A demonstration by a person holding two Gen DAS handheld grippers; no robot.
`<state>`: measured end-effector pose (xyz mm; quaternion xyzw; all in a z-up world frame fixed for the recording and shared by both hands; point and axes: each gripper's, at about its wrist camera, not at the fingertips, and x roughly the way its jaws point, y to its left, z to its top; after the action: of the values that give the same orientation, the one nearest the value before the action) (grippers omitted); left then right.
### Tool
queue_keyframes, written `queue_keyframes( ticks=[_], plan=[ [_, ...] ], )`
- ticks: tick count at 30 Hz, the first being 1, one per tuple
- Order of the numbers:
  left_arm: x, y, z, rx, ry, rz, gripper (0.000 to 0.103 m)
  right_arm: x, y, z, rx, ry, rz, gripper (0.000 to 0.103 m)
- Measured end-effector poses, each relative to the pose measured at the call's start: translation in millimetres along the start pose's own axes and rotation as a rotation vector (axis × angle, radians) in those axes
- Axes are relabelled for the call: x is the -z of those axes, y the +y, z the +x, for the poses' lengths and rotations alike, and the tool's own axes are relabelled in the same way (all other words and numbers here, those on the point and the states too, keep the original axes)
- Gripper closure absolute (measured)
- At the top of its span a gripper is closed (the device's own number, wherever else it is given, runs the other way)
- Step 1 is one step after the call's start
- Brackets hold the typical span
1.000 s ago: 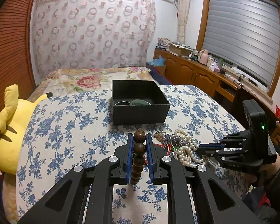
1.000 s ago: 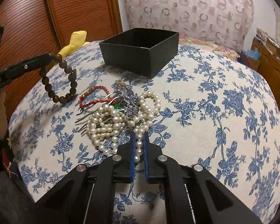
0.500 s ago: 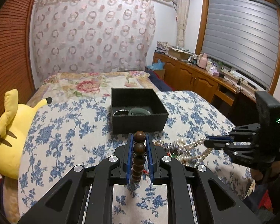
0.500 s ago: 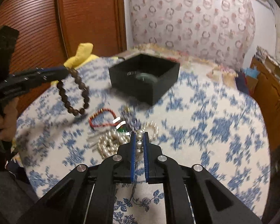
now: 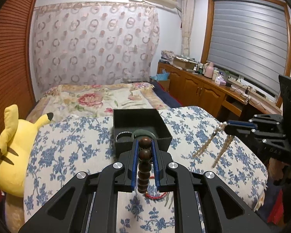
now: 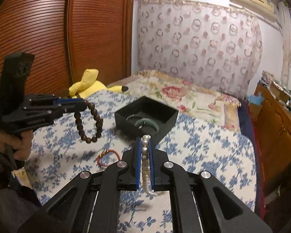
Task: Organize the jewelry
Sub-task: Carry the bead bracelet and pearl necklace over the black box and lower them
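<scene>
Left gripper (image 5: 145,149): pressed together on the wooden bead bracelet (image 6: 90,123), which hangs free as a loop above the floral cloth (image 5: 71,145).
Right gripper (image 6: 145,149): pinching the pearl strand (image 5: 213,145); a second ago the pearls lay heaped on the cloth with the other pieces, now they dangle clear of it.
Change: both pieces have come up off the surface, the pearls much further than the bracelet, and the pile has thinned.
Left on the cloth: a red cord bracelet (image 6: 108,156), near the right gripper's tips; anything else is hidden or blurred.
Black box (image 5: 140,124): open, just beyond both grippers, already holding a green bangle (image 6: 146,125) and a metal ring-shaped piece (image 5: 124,134).
Meaning: both pickups look secure; carrying to the box is likely next.
Beyond: a yellow plush toy (image 5: 11,155) at the cloth's left edge.
</scene>
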<state>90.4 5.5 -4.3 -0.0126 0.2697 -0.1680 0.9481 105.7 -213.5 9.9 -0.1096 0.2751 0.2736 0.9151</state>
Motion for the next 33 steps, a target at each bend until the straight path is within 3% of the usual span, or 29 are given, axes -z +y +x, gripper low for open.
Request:
queue_keyframes(
  ticks=[12, 19, 33],
  plan=[
    [-47.2, 0.9, 27.8, -0.002, -0.027, 0.030, 0.091, -56.3, -15.1, 31.2, -0.016, -0.061, -0.042, 0.094],
    [-66.2, 6.5, 60.1, -0.008, -0.003, 0.029, 0.091, -85.4, -31.8, 64.9, -0.063, -0.077, -0.033, 0.094],
    [-59.4, 25.3, 124.9, -0.016, 0.112, 0.006, 0.091, -85.2, -54.9, 152.0, -0.126, 0.024, -0.028, 0.094]
  ],
)
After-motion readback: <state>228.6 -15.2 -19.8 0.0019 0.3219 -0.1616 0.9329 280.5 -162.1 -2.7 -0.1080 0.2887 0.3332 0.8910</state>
